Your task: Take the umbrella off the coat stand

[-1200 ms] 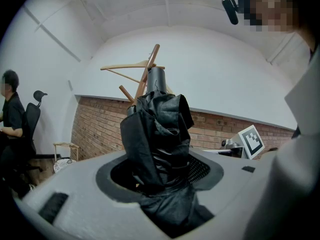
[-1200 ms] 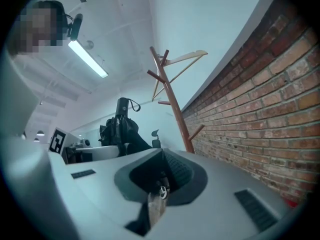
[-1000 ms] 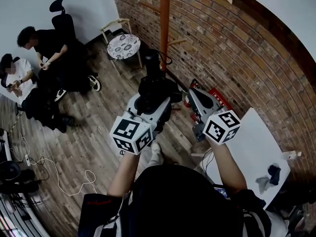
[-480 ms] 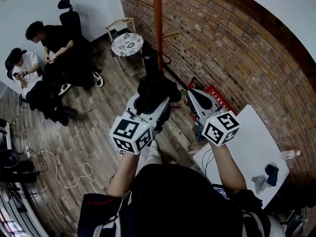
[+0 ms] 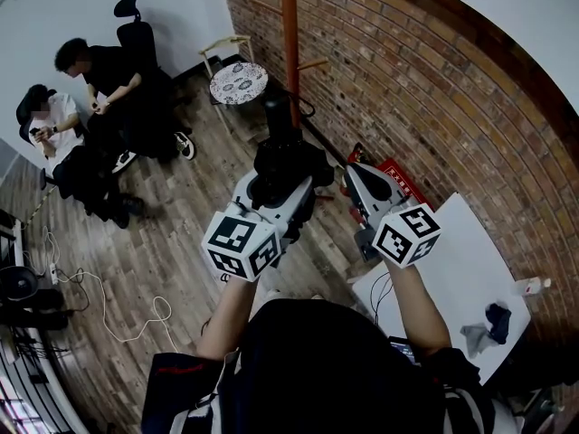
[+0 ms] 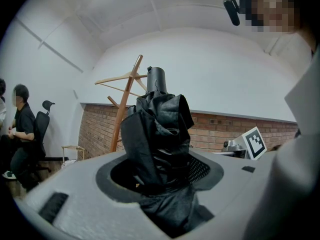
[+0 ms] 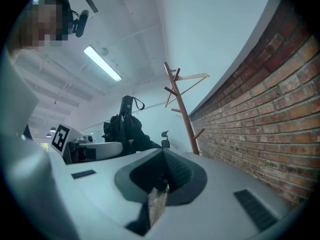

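Change since before: the whole room has slid a little in the head view, so the coat stand (image 5: 289,34) pole is now slightly further left and the seated people (image 5: 99,70) slightly further right. The umbrella and both tongs keep nearly the same place in front of the person.
Umbrella (image 5: 282,156): black, folded, upright with the handle end on top. It is off the coat stand, close in front of the pole but not hanging on any peg.
Left tongs (image 5: 279,188): clamped on the bunched fabric of the umbrella, low on its body. I think this low grip keeps the weight steady and the handle free.
Right tongs (image 5: 351,174): jaws together with nothing between them, held just beside the left tongs, apart from the umbrella. They seem to wait only as a spare.
Coat stand: wooden, near the brick wall (image 5: 434,89), pegs bare where visible.
Surface (image 5: 461,260): white, to the person's right, with small dark things on it.
Task stage: by my judgement the removal is done, and only carrying away is left.
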`<state>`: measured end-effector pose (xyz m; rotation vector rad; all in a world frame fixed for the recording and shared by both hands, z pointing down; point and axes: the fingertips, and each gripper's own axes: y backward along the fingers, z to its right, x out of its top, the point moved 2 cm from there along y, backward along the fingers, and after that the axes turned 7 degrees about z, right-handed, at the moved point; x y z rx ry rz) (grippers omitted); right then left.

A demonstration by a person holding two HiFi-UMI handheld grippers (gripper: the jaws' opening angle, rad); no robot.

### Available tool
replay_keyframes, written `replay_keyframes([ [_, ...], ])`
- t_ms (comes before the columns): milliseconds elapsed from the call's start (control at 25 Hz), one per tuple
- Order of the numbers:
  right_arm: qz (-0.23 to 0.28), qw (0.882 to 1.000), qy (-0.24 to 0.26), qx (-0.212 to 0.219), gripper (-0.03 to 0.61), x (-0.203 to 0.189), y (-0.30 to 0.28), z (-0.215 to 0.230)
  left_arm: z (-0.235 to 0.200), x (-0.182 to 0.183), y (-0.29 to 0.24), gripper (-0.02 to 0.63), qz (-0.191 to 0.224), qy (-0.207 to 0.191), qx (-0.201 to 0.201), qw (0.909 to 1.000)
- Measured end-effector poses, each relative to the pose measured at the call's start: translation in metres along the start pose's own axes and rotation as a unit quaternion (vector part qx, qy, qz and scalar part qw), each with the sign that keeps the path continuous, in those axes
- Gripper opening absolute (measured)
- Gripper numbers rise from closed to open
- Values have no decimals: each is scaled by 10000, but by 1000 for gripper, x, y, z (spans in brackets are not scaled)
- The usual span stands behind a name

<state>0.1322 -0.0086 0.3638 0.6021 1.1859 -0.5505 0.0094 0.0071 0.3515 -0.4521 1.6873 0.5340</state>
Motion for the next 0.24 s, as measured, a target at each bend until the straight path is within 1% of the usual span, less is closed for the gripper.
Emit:
replay_keyframes([
  [240,35,10000,25,5,28,0,-6,-4,-7,0,3,265,26,34,-3,10000],
])
